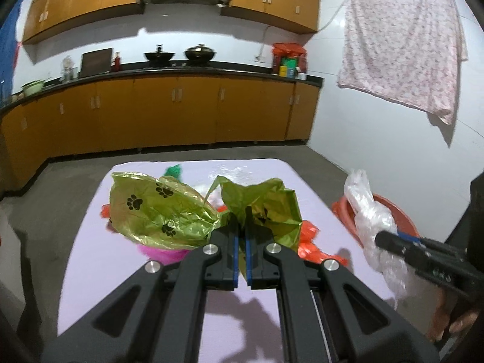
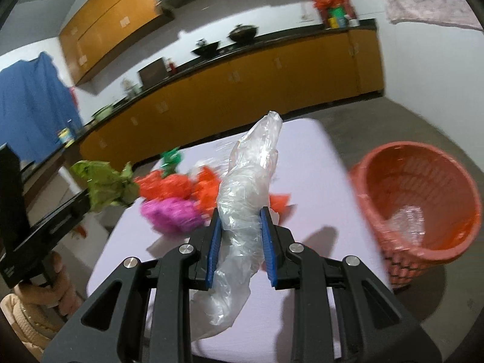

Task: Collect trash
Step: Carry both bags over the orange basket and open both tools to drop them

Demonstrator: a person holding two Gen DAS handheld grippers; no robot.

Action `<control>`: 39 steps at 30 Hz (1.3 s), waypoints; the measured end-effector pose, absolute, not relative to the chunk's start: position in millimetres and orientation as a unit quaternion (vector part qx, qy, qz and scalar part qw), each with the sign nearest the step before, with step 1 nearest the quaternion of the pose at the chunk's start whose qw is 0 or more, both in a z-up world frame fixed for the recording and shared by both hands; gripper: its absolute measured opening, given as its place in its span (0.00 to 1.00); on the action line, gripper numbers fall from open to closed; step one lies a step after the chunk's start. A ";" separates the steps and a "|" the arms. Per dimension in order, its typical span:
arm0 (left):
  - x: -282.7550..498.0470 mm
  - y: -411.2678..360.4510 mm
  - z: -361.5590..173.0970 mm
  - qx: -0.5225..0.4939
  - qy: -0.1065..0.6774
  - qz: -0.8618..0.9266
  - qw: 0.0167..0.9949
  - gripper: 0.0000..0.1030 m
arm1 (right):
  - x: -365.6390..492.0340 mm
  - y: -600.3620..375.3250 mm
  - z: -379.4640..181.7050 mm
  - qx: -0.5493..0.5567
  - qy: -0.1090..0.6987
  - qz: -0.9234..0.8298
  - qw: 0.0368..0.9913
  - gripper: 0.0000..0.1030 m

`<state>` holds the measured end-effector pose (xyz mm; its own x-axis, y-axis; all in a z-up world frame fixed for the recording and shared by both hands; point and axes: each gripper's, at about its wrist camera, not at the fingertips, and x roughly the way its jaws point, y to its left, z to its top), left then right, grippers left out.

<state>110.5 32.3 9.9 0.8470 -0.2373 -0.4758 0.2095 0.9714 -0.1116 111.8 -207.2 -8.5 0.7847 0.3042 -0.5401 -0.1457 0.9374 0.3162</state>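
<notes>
A: Where the trash stands relative to its container, report first.

B: Orange plastic basket (image 2: 423, 205) stands on the grey floor, just beside the right edge of the lilac table (image 2: 317, 187). Contents: one crumpled piece of clear plastic film (image 2: 407, 224) at the bottom. Nothing else is visible inside.

A: Right gripper?

B: Right gripper (image 2: 240, 242) is clenched on a clear plastic bag (image 2: 246, 187). The bag passes between the blue pads (image 2: 213, 248), both of which press its sides. Its upper end rises past the fingertips; its lower end hangs below them, over the near part of the table. The bag is outside the basket, left of its rim.

A: Left gripper?

B: Left gripper (image 1: 241, 239) is clamped on a green plastic bag (image 1: 169, 208) printed with black paw marks. The blue pads (image 1: 236, 260) stand almost together, pinching a thin fold of green film between them. The bag spreads ahead of the fingertips on both sides, above the table.

A: Remaining items on the table?

B: Crumpled orange plastic (image 2: 169, 186), a magenta fluffy piece (image 2: 174, 214) touching it, and a small green piece (image 2: 171, 157) behind them. All lie near mid-table, apart from the basket. Kitchen cabinets (image 1: 181, 112) run along the far wall.
</notes>
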 end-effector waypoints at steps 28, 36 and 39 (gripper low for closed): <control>183.9 -221.3 -21.8 0.042 0.272 -0.360 0.891 0.05 | 122.6 -393.6 -52.6 0.189 0.306 -0.107 0.927 0.25; 206.1 -259.2 -42.0 0.045 0.287 -0.385 0.876 0.05 | 133.7 -414.3 -62.7 0.199 0.304 -0.120 0.924 0.25; 212.2 -270.5 -48.9 0.051 0.291 -0.393 0.871 0.05 | 136.5 -418.2 -66.6 0.202 0.305 -0.121 0.923 0.25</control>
<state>212.2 -270.5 -48.9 0.5223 -0.6543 -0.5469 0.7136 0.6865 -0.1399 136.5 -418.2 -66.6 0.7851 -0.1006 -0.6112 0.3462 0.8895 0.2983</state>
